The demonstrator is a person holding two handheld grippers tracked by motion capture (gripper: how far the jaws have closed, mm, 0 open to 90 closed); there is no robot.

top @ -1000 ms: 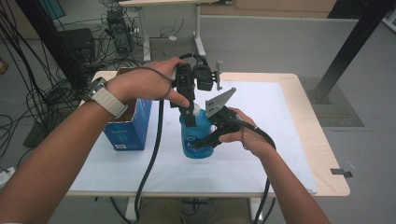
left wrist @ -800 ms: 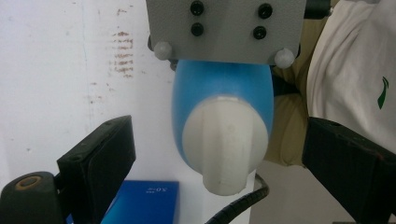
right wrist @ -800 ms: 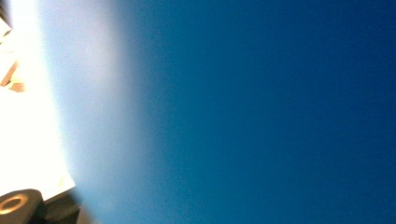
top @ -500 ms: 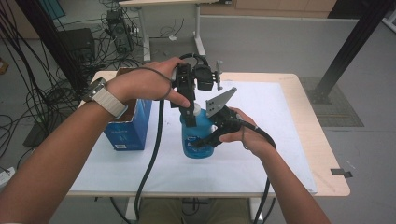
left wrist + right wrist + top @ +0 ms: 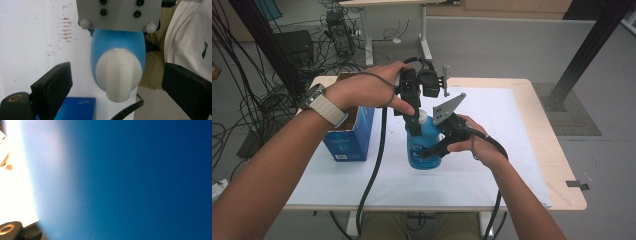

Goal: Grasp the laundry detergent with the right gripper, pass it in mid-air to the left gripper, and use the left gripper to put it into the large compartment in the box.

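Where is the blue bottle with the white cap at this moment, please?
In the high view the blue bottle stands upright mid-table on the white sheet, right of the blue box, gripped by the right hand-held gripper, with the left hand-held gripper over its cap.

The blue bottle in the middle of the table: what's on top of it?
The blue bottle has a white cap on top. The left tool hangs over it, jaws apart either side of the cap. The right tool grips the bottle's body. The neck under the cap is hidden.
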